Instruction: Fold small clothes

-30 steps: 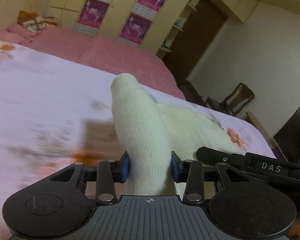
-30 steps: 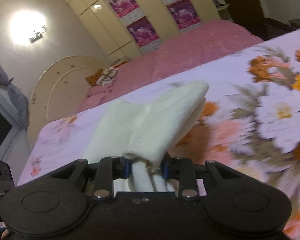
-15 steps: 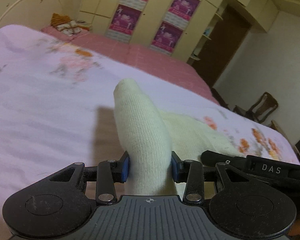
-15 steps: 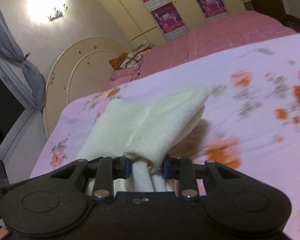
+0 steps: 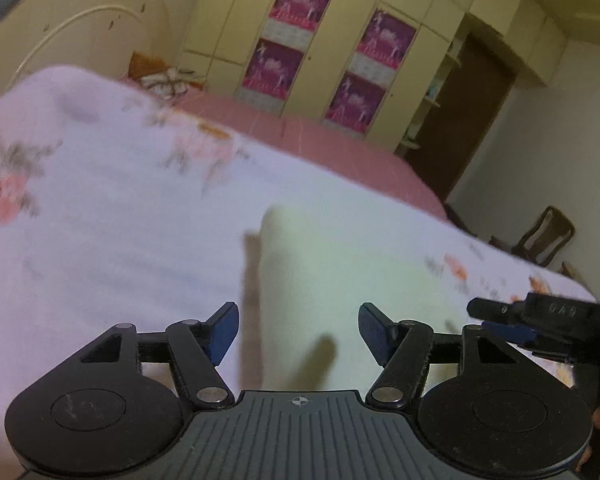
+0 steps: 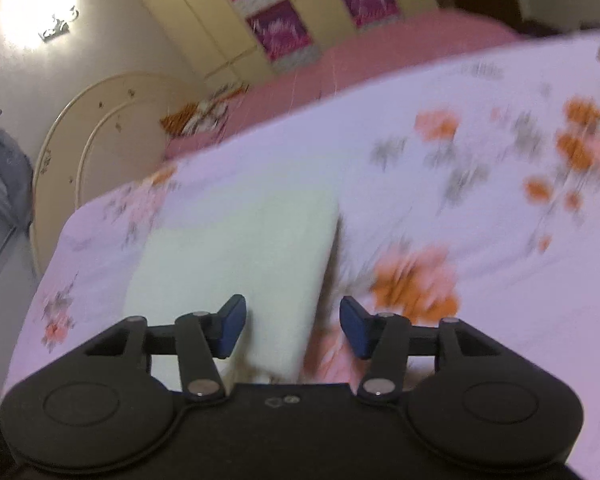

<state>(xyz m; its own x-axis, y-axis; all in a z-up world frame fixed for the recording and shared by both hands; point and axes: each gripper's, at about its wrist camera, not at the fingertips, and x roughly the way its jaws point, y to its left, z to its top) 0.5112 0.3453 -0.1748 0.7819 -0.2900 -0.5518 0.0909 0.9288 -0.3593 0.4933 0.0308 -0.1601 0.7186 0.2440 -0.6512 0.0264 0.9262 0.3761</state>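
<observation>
A cream knitted garment (image 5: 340,280) lies flat and folded on the floral bedsheet (image 5: 120,220). My left gripper (image 5: 299,334) is open just above its near left part, touching nothing. In the right wrist view the garment (image 6: 240,248) lies flat with a straight right edge. My right gripper (image 6: 292,330) is open over its near right corner and holds nothing. The right gripper also shows at the right edge of the left wrist view (image 5: 540,320). Both views are motion-blurred.
A pink bedspread (image 5: 320,140) covers the far part of the bed. A cream headboard (image 6: 100,128) stands at its left end. Wardrobes with purple posters (image 5: 300,40) line the back wall. A dark door (image 5: 468,120) and a wooden chair (image 5: 548,236) are at the right.
Both grippers have opened and let go of the cream garment. It now lies flat on the sheet instead of standing bunched between the jaws. Both grippers have drawn back slightly.
</observation>
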